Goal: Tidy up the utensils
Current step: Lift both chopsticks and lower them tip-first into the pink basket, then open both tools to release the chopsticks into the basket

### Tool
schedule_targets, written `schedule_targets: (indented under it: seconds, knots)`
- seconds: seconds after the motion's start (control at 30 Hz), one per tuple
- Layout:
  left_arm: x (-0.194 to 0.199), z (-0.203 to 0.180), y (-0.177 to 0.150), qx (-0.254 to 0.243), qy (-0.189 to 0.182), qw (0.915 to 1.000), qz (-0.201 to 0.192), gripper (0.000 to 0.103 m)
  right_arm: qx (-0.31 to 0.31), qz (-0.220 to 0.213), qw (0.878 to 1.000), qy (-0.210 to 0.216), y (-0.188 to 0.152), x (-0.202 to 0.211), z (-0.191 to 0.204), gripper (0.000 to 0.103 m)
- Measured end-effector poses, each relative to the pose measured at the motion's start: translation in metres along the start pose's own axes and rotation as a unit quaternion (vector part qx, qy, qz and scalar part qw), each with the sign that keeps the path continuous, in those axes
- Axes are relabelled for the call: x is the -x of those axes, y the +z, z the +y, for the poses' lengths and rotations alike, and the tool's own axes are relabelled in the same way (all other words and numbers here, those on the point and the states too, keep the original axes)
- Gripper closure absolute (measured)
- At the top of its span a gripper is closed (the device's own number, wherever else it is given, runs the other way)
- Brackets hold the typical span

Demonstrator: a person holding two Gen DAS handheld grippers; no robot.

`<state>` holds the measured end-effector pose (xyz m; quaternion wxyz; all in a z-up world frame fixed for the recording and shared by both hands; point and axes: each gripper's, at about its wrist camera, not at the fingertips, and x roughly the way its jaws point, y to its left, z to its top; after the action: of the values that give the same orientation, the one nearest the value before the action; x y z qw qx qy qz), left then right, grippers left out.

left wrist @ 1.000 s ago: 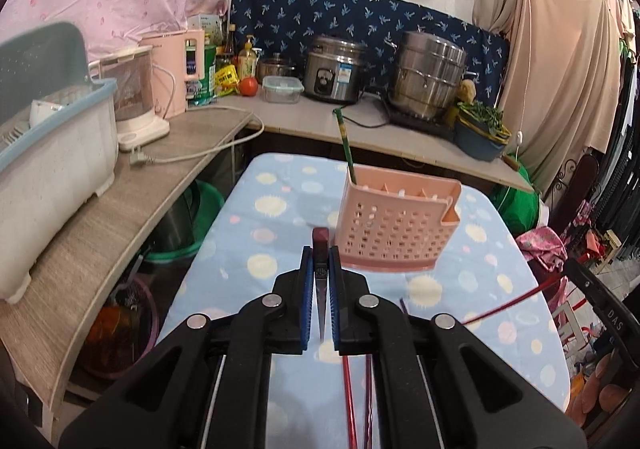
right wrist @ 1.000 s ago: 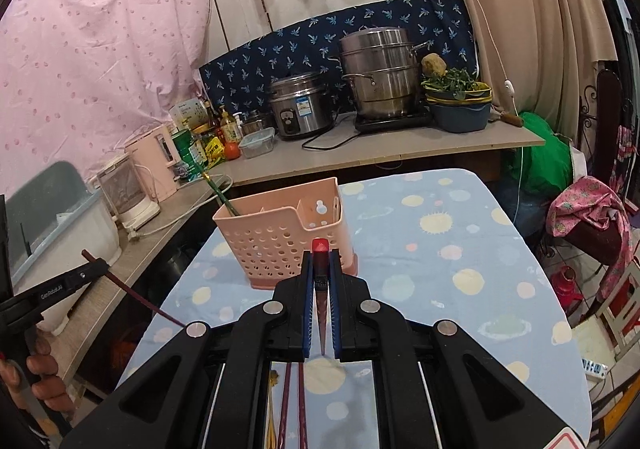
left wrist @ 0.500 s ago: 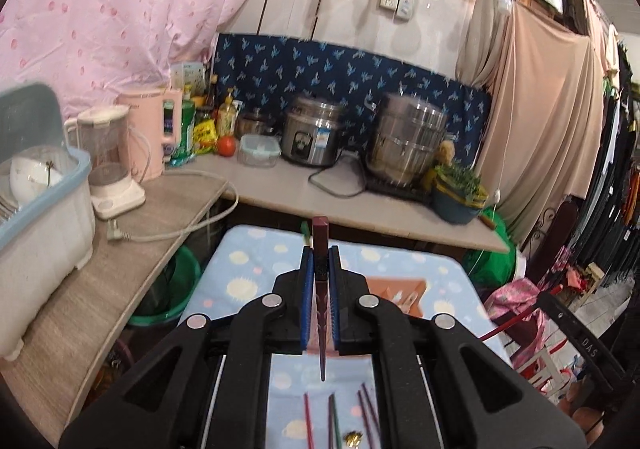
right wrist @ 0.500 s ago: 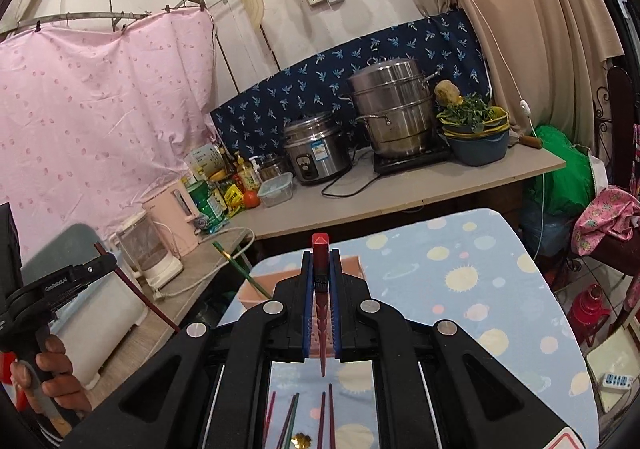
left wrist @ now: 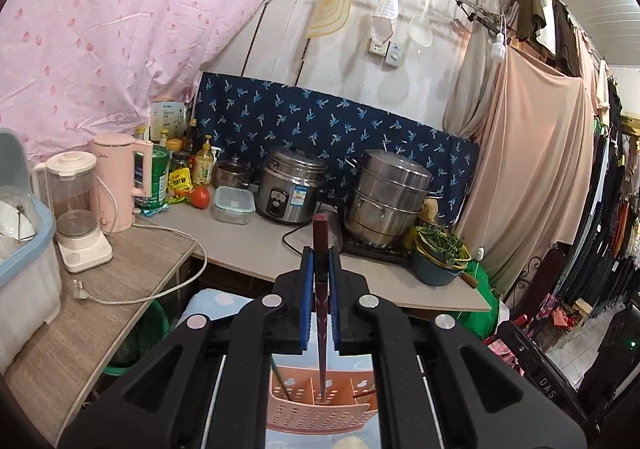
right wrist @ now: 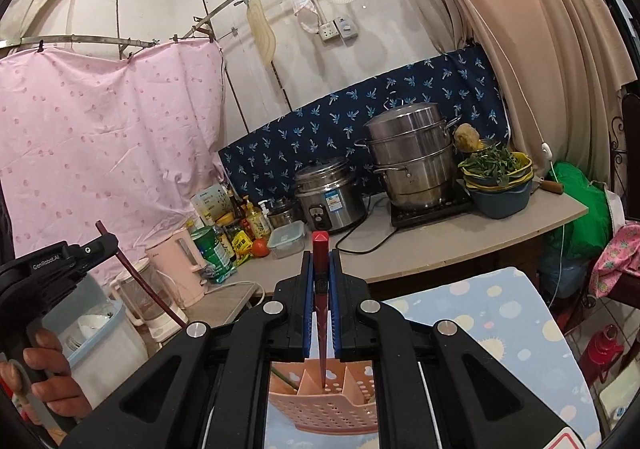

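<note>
I have the left gripper clamped on a dark red chopstick, held upright between its blue pads, with the tip pointing down into the middle compartment of the pink basket directly below. I cannot tell whether the tip touches the basket floor. The right gripper is likewise clenched on a red chopstick, upright, its tip over a middle compartment of the same basket, seen from the other side. A green chopstick already leans in the compartment left of the centre one, and another red stick lies in the right one. The basket stands on the spotted blue tablecloth. The counter behind carries a rice cooker and a steamer pot.
</note>
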<state>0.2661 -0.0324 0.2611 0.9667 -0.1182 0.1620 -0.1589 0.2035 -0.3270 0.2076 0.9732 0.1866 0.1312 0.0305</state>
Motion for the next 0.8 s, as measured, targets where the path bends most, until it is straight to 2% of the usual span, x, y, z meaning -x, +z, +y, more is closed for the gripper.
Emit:
schedule_targets:
  seconds: [0.2, 0.63, 0.8]
  knots:
    - [-0.032, -0.001, -0.019, -0.028, 0.035, 0.9989, 0.015, 0.096, -0.005, 0.030, 1.000, -0.002, -0.014, -0.029, -0.009, 0.096]
    - [-0.077, 0.022, -0.056, -0.026, 0.054, 0.9955, 0.074, 0.096, -0.008, 0.083, 0.996, -0.015, -0.050, -0.071, -0.021, 0.096]
    - [-0.083, 0.024, -0.064, -0.029, 0.054, 0.9949, 0.080, 0.096, -0.008, 0.088, 0.996, -0.016, -0.055, -0.075, -0.023, 0.096]
